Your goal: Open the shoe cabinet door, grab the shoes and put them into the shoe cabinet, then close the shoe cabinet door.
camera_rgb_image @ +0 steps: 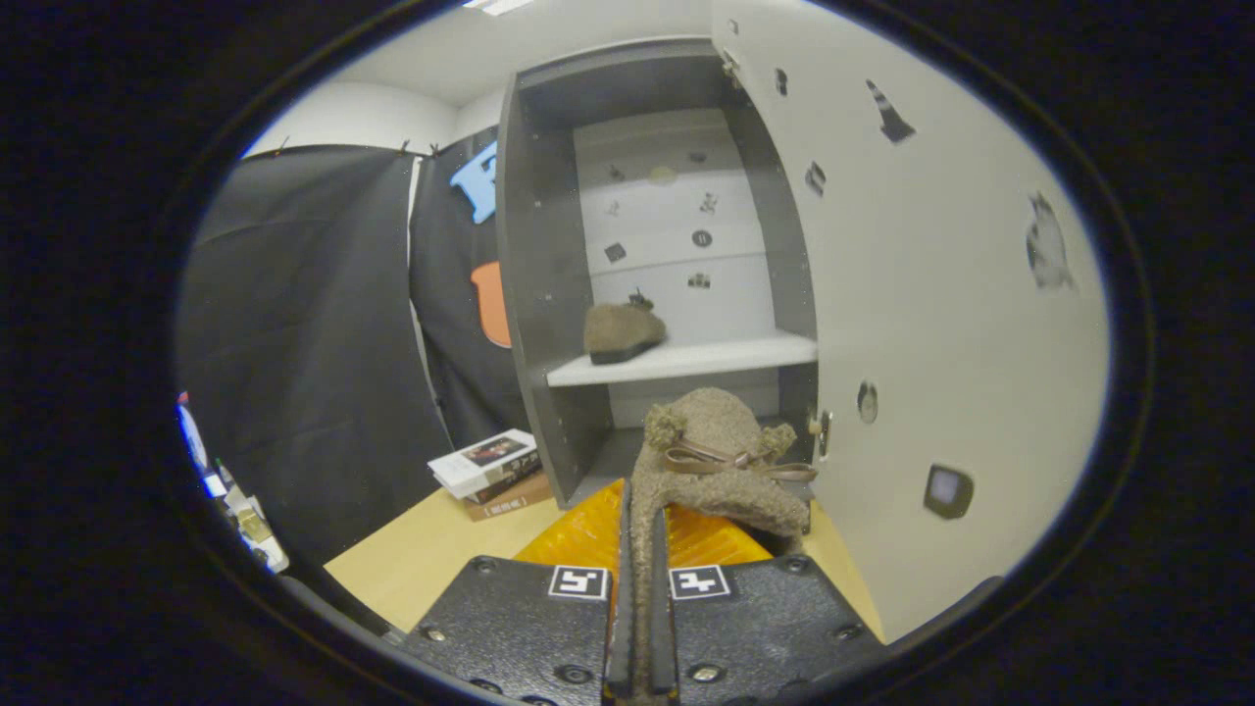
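My gripper [637, 549] is shut on the heel edge of a fuzzy brown shoe [721, 461] with pom-poms and a ribbon bow; the shoe hangs just ahead of the fingers, toe forward. Beyond it stands the grey shoe cabinet [534, 245], its white door [931, 294] swung open on the right. A second matching brown shoe [623, 331] rests at the left end of the white shelf [726, 359] inside the cabinet. The held shoe is in front of the lower compartment, below that shelf.
A small stack of books [490, 471] lies on the wooden tabletop [431, 559] left of the cabinet's base. Black cloth walls [304, 343] stand to the left. The open door has small stickers and a handle near its inner edge [822, 431].
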{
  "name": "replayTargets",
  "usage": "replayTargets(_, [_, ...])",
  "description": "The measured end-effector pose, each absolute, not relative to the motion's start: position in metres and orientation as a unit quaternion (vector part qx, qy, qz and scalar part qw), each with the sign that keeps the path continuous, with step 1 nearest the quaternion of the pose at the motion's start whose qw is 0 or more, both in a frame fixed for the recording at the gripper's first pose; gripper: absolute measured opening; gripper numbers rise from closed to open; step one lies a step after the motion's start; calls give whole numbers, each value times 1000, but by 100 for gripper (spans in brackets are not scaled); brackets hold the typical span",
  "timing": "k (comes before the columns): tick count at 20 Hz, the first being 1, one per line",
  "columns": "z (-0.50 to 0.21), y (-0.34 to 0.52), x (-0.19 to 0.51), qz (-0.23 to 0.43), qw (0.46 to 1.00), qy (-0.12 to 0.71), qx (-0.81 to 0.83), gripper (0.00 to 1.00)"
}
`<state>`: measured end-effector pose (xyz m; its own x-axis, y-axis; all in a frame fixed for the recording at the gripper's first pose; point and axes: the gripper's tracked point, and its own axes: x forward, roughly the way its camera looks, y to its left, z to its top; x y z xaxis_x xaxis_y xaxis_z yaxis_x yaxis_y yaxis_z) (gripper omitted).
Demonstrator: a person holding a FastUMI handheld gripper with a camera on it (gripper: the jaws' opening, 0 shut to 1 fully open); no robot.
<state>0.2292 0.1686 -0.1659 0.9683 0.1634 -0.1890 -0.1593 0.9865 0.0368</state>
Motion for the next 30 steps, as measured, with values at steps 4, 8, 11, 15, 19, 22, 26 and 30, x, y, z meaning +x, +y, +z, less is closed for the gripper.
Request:
replayTargets(4, [-100, 177, 218, 91, 995, 51, -5, 10])
replayTargets(8, [-54, 181, 229, 97, 994, 42, -21, 10])
replayTargets(11, [-26, 182, 252, 88, 994, 43, -46, 10])
replayTargets(15, [-9, 185, 290, 77, 993, 69, -59, 10])
replayTargets(19, [-2, 176, 350, 40, 992, 88, -76, 10])
replayTargets(22, [-7, 166, 403, 5, 991, 99, -92, 10])
replayTargets(26, [-26, 153, 472, -27, 986, 109, -127, 10])
replayTargets(30, [-52, 149, 527, -32, 975, 123, -180, 10])
